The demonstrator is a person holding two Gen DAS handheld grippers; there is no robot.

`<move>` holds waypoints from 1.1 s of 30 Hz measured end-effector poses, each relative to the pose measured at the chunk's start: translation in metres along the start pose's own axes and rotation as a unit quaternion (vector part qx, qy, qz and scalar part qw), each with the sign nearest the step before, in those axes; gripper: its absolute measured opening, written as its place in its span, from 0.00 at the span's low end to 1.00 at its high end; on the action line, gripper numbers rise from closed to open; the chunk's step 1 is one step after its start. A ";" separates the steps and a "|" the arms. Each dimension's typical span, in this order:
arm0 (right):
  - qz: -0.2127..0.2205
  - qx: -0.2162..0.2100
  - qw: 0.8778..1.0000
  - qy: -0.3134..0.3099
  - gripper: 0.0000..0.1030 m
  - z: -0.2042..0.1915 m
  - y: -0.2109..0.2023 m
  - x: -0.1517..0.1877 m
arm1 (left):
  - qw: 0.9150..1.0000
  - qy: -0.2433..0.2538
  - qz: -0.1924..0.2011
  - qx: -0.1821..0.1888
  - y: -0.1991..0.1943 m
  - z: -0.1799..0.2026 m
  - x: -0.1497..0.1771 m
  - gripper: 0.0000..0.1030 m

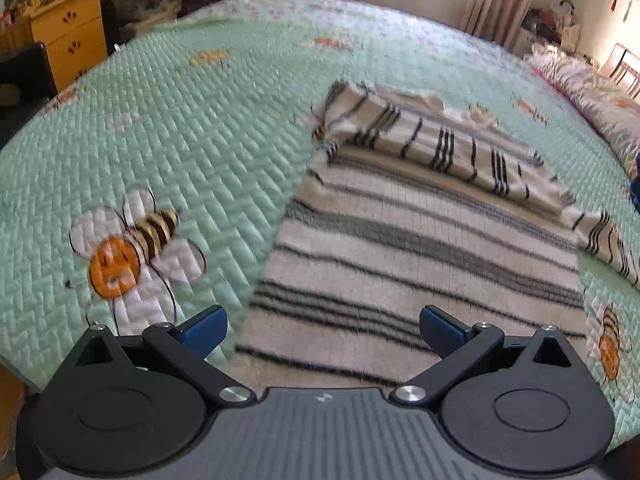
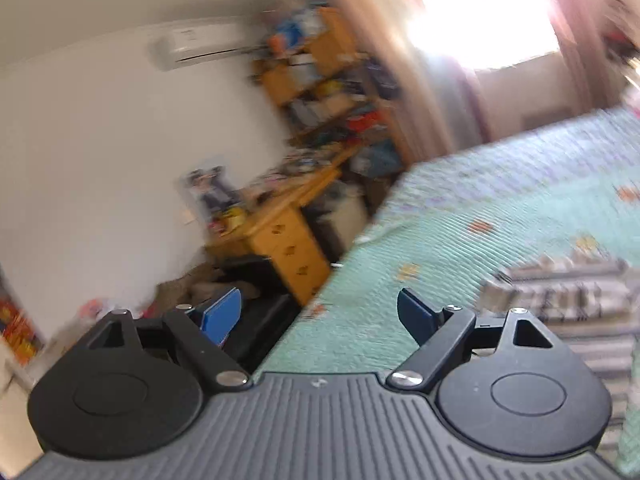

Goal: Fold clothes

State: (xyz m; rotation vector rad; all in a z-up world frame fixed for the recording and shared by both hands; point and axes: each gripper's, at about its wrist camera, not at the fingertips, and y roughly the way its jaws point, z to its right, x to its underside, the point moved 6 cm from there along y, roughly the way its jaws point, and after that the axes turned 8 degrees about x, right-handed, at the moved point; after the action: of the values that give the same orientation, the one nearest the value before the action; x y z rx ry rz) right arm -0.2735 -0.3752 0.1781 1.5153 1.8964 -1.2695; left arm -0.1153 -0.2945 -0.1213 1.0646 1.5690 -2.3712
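Observation:
A cream sweater with grey and black stripes (image 1: 420, 240) lies flat on the green quilted bed (image 1: 200, 128). One sleeve (image 1: 432, 140) is folded across its upper part. My left gripper (image 1: 322, 330) hovers open over the sweater's near hem, with nothing between its blue pads (image 1: 206, 330). In the blurred right wrist view my right gripper (image 2: 320, 312) is open and empty, above the bed's left edge and aimed towards the room. The striped sweater (image 2: 560, 292) shows blurred at the right of that view.
A yellow wooden desk with drawers (image 1: 68, 36) stands left of the bed; it also shows as a desk (image 2: 288, 240) under cluttered shelves (image 2: 320, 80). A floral pillow (image 1: 592, 92) lies at the bed's far right. Curtains (image 1: 496, 0) frame a bright window.

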 end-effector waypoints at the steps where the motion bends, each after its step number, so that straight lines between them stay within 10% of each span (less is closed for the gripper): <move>1: -0.007 0.014 1.000 0.022 0.85 0.021 0.010 0.002 | 1.000 0.002 0.006 -0.005 -0.001 -0.001 -0.004 0.99; 7: -0.095 0.057 0.970 0.215 0.85 0.209 0.093 0.070 | 0.999 0.028 0.021 0.011 0.010 0.008 -0.033 0.99; 14: -0.039 0.037 0.978 0.200 0.86 0.282 0.165 0.110 | 0.996 0.038 0.049 0.066 0.047 0.025 -0.090 0.99; 20: -0.003 -0.008 0.981 0.196 0.85 0.309 0.234 0.075 | 0.988 0.009 0.043 0.150 0.122 0.034 -0.143 0.99; 26: 0.019 -0.012 0.963 0.270 0.85 0.378 0.294 0.040 | 0.993 -0.015 -0.009 0.116 0.221 0.007 -0.169 0.99; 33: 0.077 0.082 0.958 0.263 0.85 0.450 0.247 0.037 | 0.988 -0.070 0.037 0.135 0.174 -0.076 -0.153 0.99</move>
State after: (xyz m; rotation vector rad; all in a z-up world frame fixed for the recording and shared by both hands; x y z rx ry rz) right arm -0.1594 -0.7288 -0.1773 2.2176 1.9553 -1.0446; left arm 0.1144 -0.3537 -0.1802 0.9537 1.1666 -2.5964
